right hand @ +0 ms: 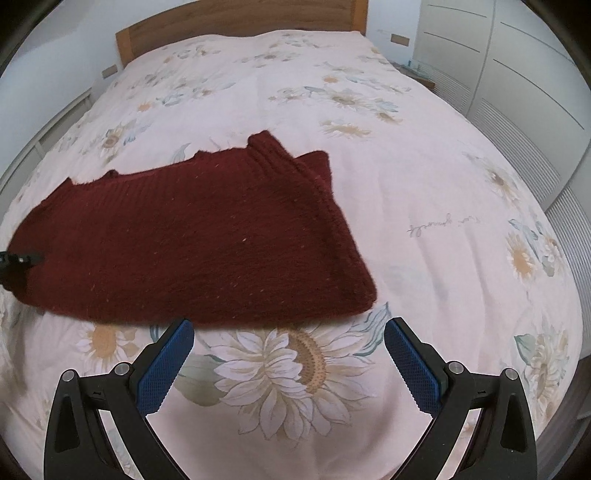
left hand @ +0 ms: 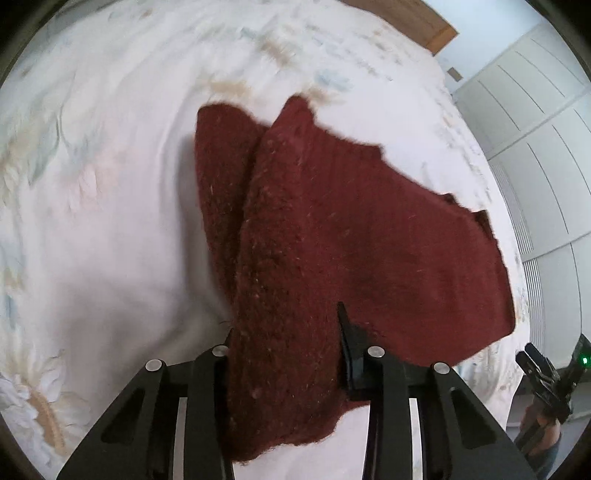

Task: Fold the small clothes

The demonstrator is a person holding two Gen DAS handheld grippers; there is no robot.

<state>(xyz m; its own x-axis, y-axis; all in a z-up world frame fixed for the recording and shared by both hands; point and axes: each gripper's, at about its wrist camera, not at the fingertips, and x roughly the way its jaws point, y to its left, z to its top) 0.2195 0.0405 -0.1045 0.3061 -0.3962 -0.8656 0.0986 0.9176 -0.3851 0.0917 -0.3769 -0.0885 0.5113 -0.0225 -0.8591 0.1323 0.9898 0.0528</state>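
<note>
My left gripper (left hand: 284,350) is clamping a thick bunch of the dark red knitted sweater (left hand: 332,229); both fingers are pressing into the wool at its near left corner, and that corner is riding up between them. My right gripper (right hand: 290,363) is standing wide apart, its blue pads (right hand: 166,365) holding nothing and hovering just short of the sweater's near edge, above a printed sunflower.

The sweater (right hand: 192,236) is lying across the flowered bedspread (right hand: 424,184), near the foot of the bed, already doubled once: a layered edge is running along its right side, and the ribbed collar is pointing toward the far headboard (right hand: 240,18).

Handling, as I am judging it: the knit is soft, fuzzy and fairly bulky, light enough to lift by one corner yet prone to sagging and stretching. It is not slippery; the wool is giving the pads good purchase. I am recommending a hold on the near right corner, taking all layers together, so both near corners are travelling level during the next fold toward the collar.
</note>
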